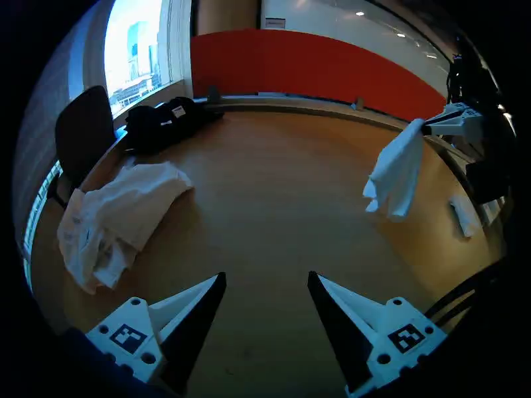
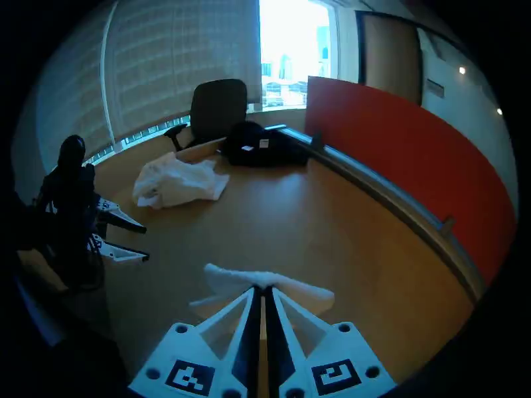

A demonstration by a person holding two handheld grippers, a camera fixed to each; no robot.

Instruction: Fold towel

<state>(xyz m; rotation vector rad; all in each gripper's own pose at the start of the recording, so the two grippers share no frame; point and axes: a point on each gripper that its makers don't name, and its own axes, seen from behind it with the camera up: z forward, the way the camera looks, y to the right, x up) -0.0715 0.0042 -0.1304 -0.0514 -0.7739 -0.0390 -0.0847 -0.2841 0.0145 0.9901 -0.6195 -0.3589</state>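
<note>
Clamped on the towel (image 1: 397, 169) with the right hand-held gripper (image 2: 263, 290), fingers together on a pinched edge. Hanging limp above the counter (image 1: 279, 199), toward the counter's right side in left gripper view. Fingers spread wide on the left hand-held gripper (image 1: 266, 274), gripping nothing, low over the counter. Heaped at the counter's far-left edge: pile of white cloths (image 1: 119, 212). Behind that, at the counter's back: black bag (image 1: 166, 119).

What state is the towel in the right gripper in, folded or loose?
Loose, not folded: in the left gripper view the towel hangs bunched from the right gripper.
</note>
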